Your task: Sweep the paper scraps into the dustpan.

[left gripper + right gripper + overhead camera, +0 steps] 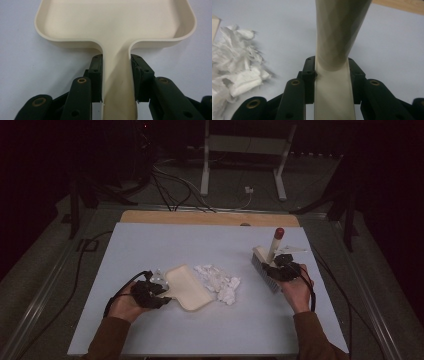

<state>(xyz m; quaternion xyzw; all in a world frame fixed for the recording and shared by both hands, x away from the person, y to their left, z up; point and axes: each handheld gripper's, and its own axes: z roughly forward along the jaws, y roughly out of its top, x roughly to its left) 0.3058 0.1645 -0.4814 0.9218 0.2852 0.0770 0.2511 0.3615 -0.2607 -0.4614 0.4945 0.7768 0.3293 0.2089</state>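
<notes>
At the lower centre of the left gripper view, the left gripper [116, 77] had its two black jaws pressed against either side of the flat handle of a cream plastic dustpan [115, 22], holding it firmly. The single pan was smooth, shallow and broad, with rounded corners and a low raised rim, and the part of its hollow that showed held nothing. In the high view the same left gripper [159, 296] sat at the lower left of the frame, with the dustpan [187, 287] reaching up and right from it across the pale blue table [150, 245].

Low in the middle of the right gripper view, the right gripper [331, 75] was clamped on the cream handle of one brush [337, 37], a smooth shaft that widened above the jaws. In the high view the right gripper [279, 268] lay at right centre; the brush [270, 257] had a red-tipped handle slanting upward and a pale head with a row of grey bristles on the table.

One loose pile of torn white paper scraps [220, 281], crumpled and ragged, lay just beside the pan's right edge, between the two grippers. The same paper scraps [235, 65] crowded the left of the right gripper view.

A strip of bare wood [210, 218] ran along the table's far edge.
</notes>
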